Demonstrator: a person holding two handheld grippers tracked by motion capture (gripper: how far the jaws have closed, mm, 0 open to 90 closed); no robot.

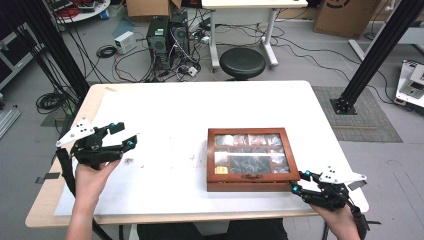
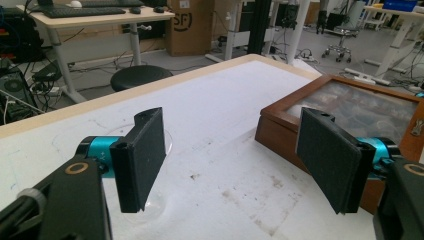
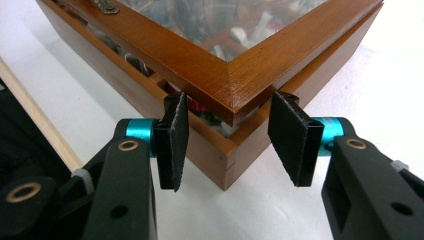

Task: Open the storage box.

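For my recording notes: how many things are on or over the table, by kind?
Wooden box with glass lid: 1
Handheld grippers: 2, left gripper and right gripper
White sheet covering the table: 1
Total: 4

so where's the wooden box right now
In the high view the wooden box sits right of centre on the white table, its near right corner between the jaws of the right tool.
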